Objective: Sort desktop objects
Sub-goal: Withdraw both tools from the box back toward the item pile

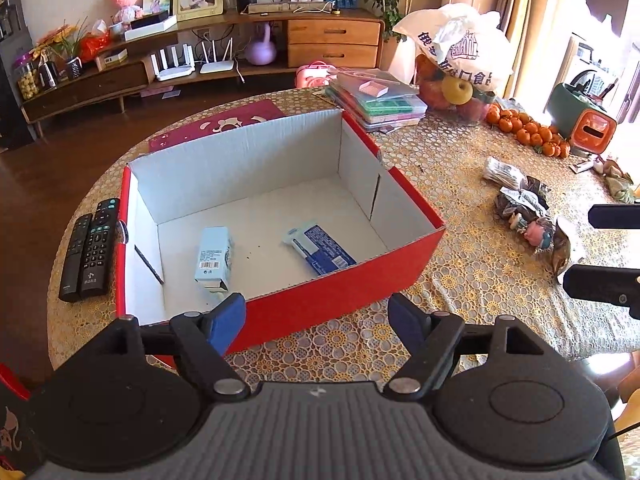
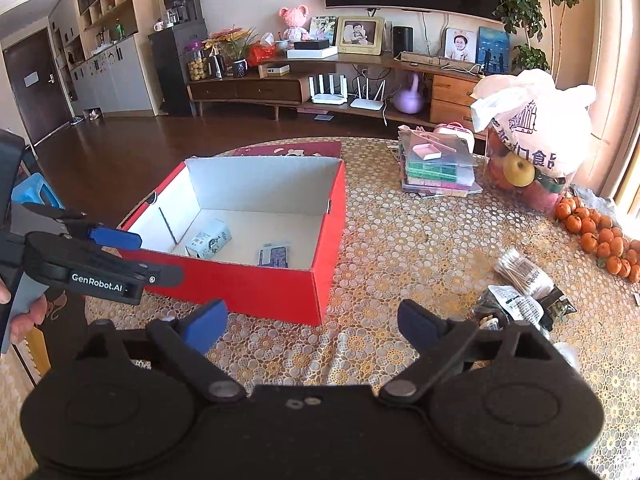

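On the tabletop the red box already holds a carton and a blue packet; my left gripper and right gripper both hover with jaws released, holding nothing; the unsorted heap of packets and cotton swabs lies near my right; I judge those crinkly wrappers may slip from the pads, or one pinch may drag a neighbour along.

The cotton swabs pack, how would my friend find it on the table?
Start at the red box, then look right across the tablecloth to the small pile of packets. The cotton swabs pack is the clear bundle of white-tipped sticks nearest the oranges; its neighbours are dark, crumpled packets.
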`<act>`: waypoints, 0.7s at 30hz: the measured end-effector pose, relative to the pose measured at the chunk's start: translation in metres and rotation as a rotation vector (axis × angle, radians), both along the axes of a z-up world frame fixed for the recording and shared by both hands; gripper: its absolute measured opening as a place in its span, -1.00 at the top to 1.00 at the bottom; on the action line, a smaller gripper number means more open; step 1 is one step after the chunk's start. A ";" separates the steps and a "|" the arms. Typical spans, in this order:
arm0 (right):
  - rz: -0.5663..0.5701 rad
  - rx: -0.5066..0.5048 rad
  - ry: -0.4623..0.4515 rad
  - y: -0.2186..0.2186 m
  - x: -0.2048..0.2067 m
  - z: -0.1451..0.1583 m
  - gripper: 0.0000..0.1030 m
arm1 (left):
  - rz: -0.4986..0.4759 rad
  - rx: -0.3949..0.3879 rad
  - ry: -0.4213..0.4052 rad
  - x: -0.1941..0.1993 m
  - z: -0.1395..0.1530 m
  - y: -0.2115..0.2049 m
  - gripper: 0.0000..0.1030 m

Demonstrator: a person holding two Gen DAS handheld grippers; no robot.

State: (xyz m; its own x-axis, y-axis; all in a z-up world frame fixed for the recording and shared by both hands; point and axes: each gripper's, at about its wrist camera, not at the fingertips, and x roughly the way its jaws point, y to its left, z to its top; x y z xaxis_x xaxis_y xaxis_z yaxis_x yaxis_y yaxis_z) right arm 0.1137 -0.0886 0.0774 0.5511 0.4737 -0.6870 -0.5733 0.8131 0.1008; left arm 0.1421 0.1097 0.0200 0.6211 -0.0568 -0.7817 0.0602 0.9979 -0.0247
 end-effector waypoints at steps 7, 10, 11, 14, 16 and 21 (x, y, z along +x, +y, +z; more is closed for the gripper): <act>-0.029 0.017 -0.004 -0.022 -0.011 -0.003 -0.90 | -0.014 -0.018 -0.039 -0.012 0.002 -0.017 -0.96; -0.048 0.020 -0.013 -0.033 -0.016 -0.007 -0.93 | -0.023 -0.033 -0.052 -0.017 0.003 -0.023 -0.98; -0.054 0.020 -0.016 -0.037 -0.018 -0.008 -0.95 | -0.025 -0.039 -0.054 -0.018 0.003 -0.025 -0.99; -0.072 0.027 -0.022 -0.049 -0.022 -0.011 -0.97 | -0.029 -0.057 -0.072 -0.024 0.003 -0.032 -0.99; -0.089 0.032 -0.027 -0.057 -0.024 -0.013 -0.99 | -0.035 -0.067 -0.078 -0.027 0.002 -0.037 -0.99; -0.135 0.023 -0.039 -0.077 -0.029 -0.020 -0.99 | -0.069 -0.067 -0.090 -0.033 -0.003 -0.057 -0.99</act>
State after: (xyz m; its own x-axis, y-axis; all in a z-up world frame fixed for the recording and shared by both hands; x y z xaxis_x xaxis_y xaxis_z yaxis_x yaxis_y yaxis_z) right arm 0.0852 -0.1661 0.0579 0.6371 0.4087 -0.6535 -0.4624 0.8810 0.1002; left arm 0.1095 0.0527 0.0174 0.6812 -0.1521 -0.7161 0.1336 0.9876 -0.0827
